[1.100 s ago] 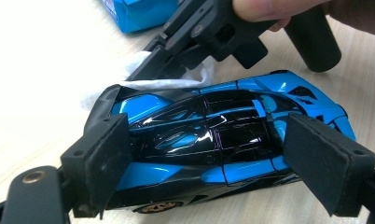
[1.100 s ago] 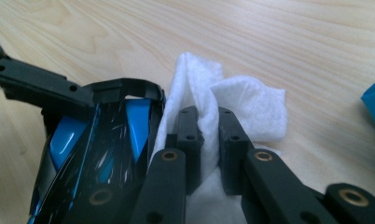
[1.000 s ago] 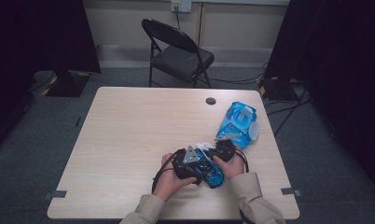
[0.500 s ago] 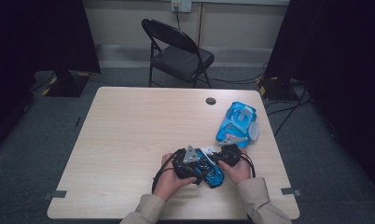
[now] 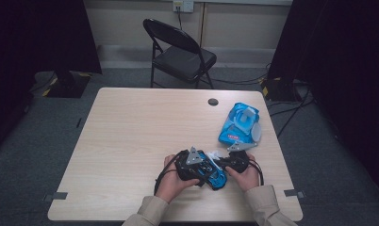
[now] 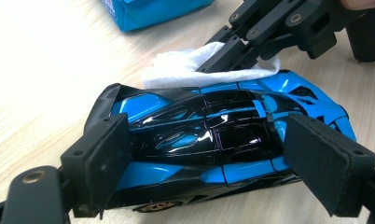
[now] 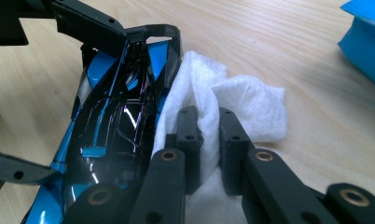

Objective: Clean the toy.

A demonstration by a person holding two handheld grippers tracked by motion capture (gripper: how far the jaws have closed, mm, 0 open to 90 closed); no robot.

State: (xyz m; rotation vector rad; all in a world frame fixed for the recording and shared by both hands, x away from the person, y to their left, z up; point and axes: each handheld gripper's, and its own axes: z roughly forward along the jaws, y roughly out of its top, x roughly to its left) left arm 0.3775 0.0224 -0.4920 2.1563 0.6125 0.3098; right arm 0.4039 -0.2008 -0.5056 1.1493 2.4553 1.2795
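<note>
A: Where's the toy car (image 6: 213, 140)?

B: On the table (image 5: 131, 141), near the front edge, clamped nose to tail between the 2 pads of the left gripper (image 6: 223, 163), which stand spread wide around it.

A: And the right gripper (image 7: 205, 140)?

B: Pinched tight on a white wipe (image 7: 223, 107), pressed against the car's side. The blue wipe pack (image 5: 239, 125) lies just beyond.

A: How will the car handle?

B: Light, hard plastic, I'd judge, with a glossy, slippery shell and thin fins that could snap. Hold it by the ends, as now. The wipe is soft and limp; grip a bunched fold.
</note>
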